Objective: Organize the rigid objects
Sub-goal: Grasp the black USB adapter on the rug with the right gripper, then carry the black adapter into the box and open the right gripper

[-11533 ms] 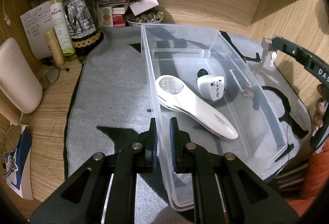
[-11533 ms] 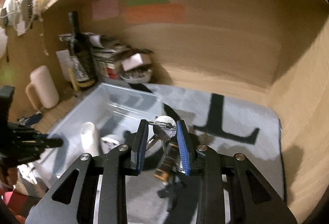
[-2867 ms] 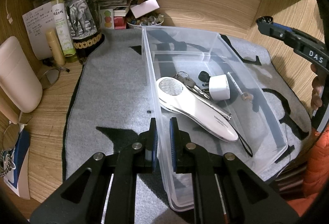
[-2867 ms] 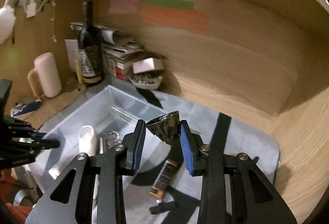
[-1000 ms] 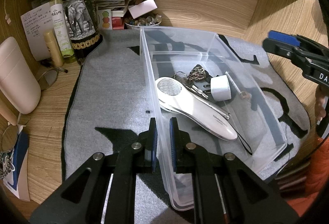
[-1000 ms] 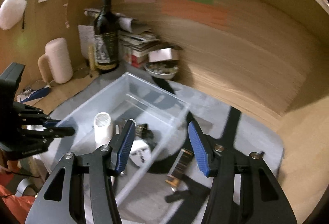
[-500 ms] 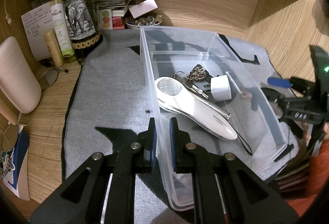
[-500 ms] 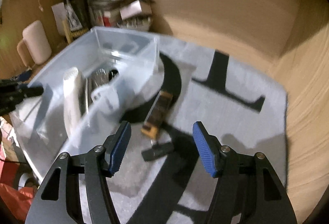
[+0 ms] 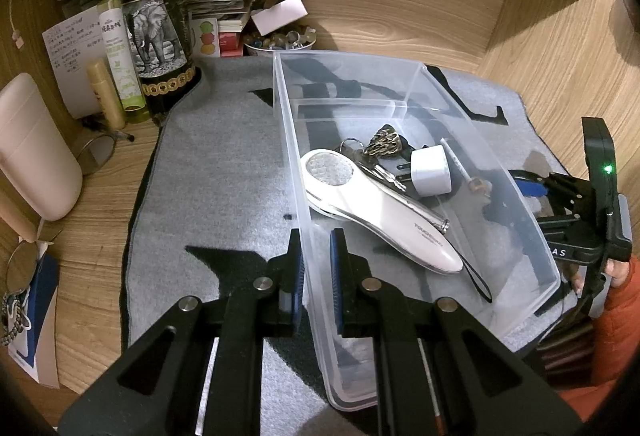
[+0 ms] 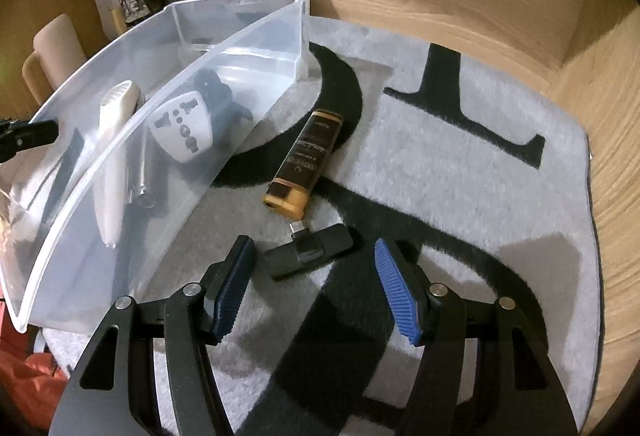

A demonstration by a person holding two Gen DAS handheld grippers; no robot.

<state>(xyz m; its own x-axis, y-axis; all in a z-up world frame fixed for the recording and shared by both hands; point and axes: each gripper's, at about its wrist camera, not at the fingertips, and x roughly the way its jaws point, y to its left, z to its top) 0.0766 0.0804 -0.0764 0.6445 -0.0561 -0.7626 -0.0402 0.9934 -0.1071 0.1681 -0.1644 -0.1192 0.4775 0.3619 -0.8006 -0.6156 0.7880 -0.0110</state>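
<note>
With the black adapter (image 10: 308, 251) lying on the mat just outside the bin (image 10: 132, 156), near its long wall, I'm at the pick step. My right gripper (image 10: 316, 290) is spread, nothing pinched. Left gripper (image 9: 316, 268) clamps the bin's wall. Next: lower, close, lift over the wall. Lighter (image 10: 306, 164) after.

I see the clear plastic bin (image 9: 420, 84) standing on the grey felt mat (image 10: 460, 172). In it lie the long white handheld device (image 9: 376, 212), the white plug adapter (image 9: 430, 172) and the bunch of keys (image 9: 376, 166). Right of the bin, on the mat, lie the brown-and-gold lighter (image 10: 306, 164) and, nearer me, the small black adapter (image 10: 308, 252).
</note>
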